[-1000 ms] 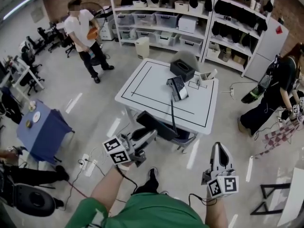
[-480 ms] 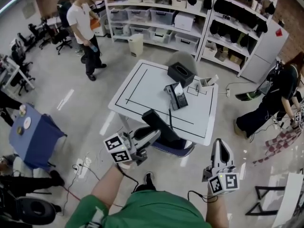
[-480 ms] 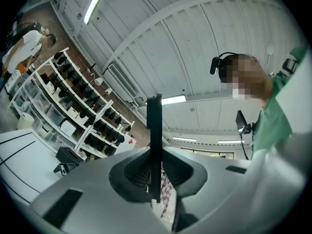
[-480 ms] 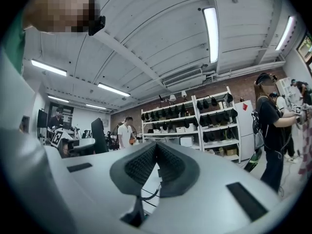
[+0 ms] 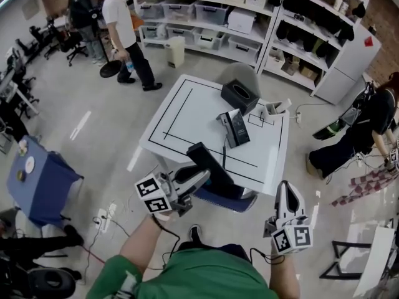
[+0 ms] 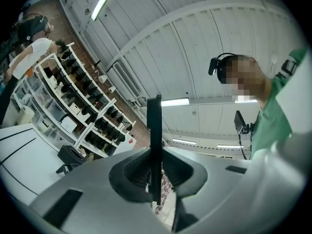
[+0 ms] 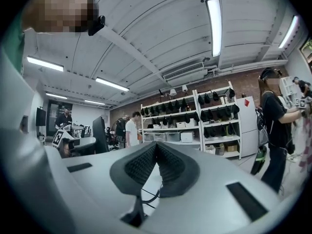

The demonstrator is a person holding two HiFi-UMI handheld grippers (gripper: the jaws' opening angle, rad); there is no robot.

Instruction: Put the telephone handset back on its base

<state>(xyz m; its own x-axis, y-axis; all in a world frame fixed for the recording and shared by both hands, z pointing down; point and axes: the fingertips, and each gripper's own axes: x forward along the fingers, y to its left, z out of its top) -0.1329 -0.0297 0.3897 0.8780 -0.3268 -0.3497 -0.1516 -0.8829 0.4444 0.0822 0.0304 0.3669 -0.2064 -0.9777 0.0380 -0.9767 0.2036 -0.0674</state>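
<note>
While the left gripper (image 5: 201, 175) clamps the one handset (image 5: 215, 172), apart from the one base (image 5: 234, 128), jaws of the right gripper (image 7: 155, 149) meet.

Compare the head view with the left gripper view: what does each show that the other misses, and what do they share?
Head view only: the right gripper, and the cord running from the telephone base to the handset.
Left gripper view only: the left gripper with its jaws shut on the handset, seen edge-on, and the ceiling lights behind it.
Both: the handset, the white table, the black box and the shelving.
</note>
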